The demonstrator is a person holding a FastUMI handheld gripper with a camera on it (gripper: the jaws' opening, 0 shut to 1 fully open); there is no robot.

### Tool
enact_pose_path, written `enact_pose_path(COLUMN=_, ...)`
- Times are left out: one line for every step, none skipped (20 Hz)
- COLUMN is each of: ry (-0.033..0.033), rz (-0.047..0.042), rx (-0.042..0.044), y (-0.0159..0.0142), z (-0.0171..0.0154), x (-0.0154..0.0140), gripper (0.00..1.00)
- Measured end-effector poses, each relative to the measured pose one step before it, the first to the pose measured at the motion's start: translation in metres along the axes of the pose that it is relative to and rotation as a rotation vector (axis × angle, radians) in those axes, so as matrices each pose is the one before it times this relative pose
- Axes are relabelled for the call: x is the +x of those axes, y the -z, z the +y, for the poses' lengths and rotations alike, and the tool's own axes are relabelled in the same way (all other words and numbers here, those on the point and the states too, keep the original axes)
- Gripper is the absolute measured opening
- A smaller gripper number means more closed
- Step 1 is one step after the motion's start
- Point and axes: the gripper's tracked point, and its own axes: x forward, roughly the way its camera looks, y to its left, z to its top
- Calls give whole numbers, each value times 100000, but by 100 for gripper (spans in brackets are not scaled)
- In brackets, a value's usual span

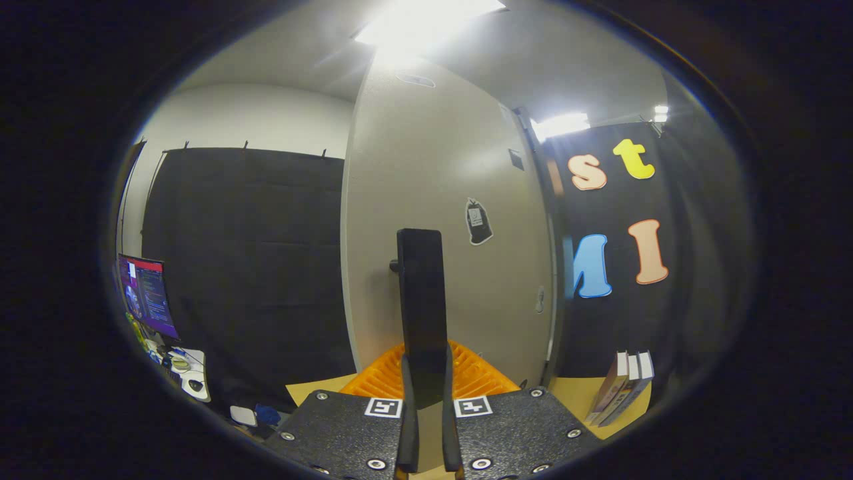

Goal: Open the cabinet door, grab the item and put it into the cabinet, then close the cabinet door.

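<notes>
In the gripper view, the tongs [426, 400] were clamped on a tall dark flat item [421, 300], both fingers pressing its lower sides. Just beyond the item stood the pale cabinet door [453, 220], an orange ribbed rack [474, 377] at its foot. Books [623, 387] leaned on the desk [570, 393], right of the door.

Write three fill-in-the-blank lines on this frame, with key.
1. The gripper is shut on a tall, flat ____ item.
2. The item stands ____ between the fingers, in front of the cabinet door.
3. Just beyond the fingers lies an ____ ribbed rack.
Missing words: black; upright; orange.
</notes>
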Motion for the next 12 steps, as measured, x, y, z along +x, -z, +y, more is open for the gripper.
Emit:
enact_pose_path(ry=2812, rz=-737, rx=519, y=-118, z=-479, x=-666, gripper=14)
enact_pose_path(ry=3131, rz=-489, rx=243, y=-132, z=-535, x=-629, gripper=14)
enact_pose_path(ry=3116, rz=-552, rx=-210, y=-86, z=-608, x=-412, gripper=13)
enact_pose_path(ry=1372, rz=-712, rx=368, y=-82, z=-104, x=-41, gripper=13)
enact_pose_path(ry=-1118, rz=-65, rx=1844, y=257, z=366, x=252, gripper=13)
enact_pose_path(ry=-1044, rz=-469, rx=872, y=2, z=366, x=201, gripper=13)
enact_pose_path(ry=851, rz=-744, rx=-1367, y=-189, z=-539, x=37, gripper=13)
enact_pose_path(ry=2106, rz=-1562, rx=-1820, y=-164, z=-259, x=-131, gripper=13)
enact_pose_path(ry=2671, rz=-1028, rx=-1735, y=202, z=67, x=-467, gripper=17)
enact_pose_path(ry=2750, rz=-1510, rx=-1380, y=96, z=169, x=-439, gripper=19)
enact_pose_path(ry=2147, rz=-2233, rx=-1280, y=53, z=504, x=-626, gripper=24)
enact_pose_path(ry=1669, rz=-2723, rx=-1544, y=-54, z=324, x=-710, gripper=29)
